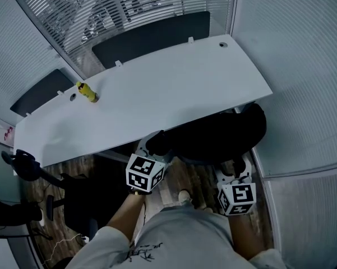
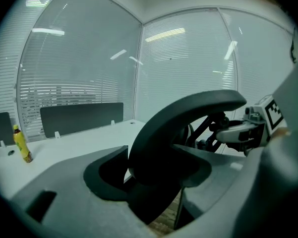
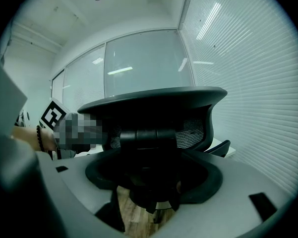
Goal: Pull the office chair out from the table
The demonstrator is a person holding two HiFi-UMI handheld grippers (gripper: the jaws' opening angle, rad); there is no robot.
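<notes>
Two grippers are up at the back of the office chair (image 1: 213,132), which sits pushed in under the right end of the white counter (image 1: 157,94). Its dark backrest pokes out toward the person, over the wooden floor (image 1: 186,179).

The left gripper (image 1: 152,152) is at the backrest's left edge. In the left gripper view its fingers (image 2: 64,197) are spread wide, and the curved top rim of the backrest arches right between them. Nothing is clamped, and whether a pad brushes the rim cannot be made out.

Across the chair, the right gripper (image 1: 235,170) is at the other side of the backrest. Its own view looks square at the back of the chair, the fingers (image 3: 248,187) also gaping wide. The chair's central spine bracket stands in the gap, with daylight on both sides.

Further off, a yellow bottle (image 1: 87,92) stands upright near the counter's left end, well apart from the chair. Dark divider panels (image 1: 151,35) line the counter's far edge against the blinds.
</notes>
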